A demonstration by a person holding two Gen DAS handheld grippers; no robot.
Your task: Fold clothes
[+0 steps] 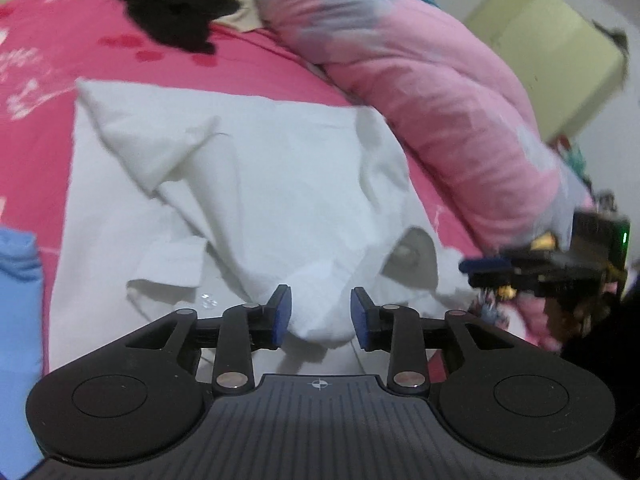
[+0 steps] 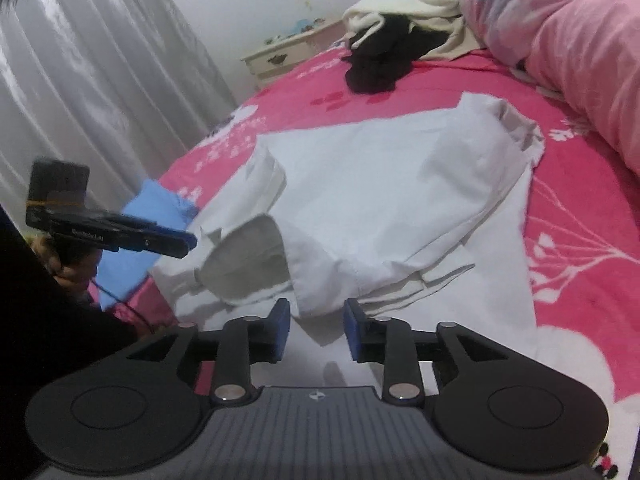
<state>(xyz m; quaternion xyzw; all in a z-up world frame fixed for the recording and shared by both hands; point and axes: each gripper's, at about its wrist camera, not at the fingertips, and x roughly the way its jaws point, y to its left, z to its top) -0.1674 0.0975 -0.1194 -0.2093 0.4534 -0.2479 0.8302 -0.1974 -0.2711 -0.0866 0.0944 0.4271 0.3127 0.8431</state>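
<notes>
Lying flat: one white shirt (image 2: 384, 184), two open hand-held grippers (image 1: 321, 316).

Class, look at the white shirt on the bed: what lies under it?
The white shirt lies directly on the pink bedsheet. Anything else beneath the fabric is covered and cannot be seen.

Blue garment (image 1: 18, 300) cut off by left wrist frame's left edge. Right tongs (image 1: 486, 266) motion-blurred there, tips unreadable. Black clothing (image 2: 380, 64) covers part of cream pile (image 2: 416, 4). White shirt (image 2: 400, 184) near hem hidden behind the gripper body.
</notes>
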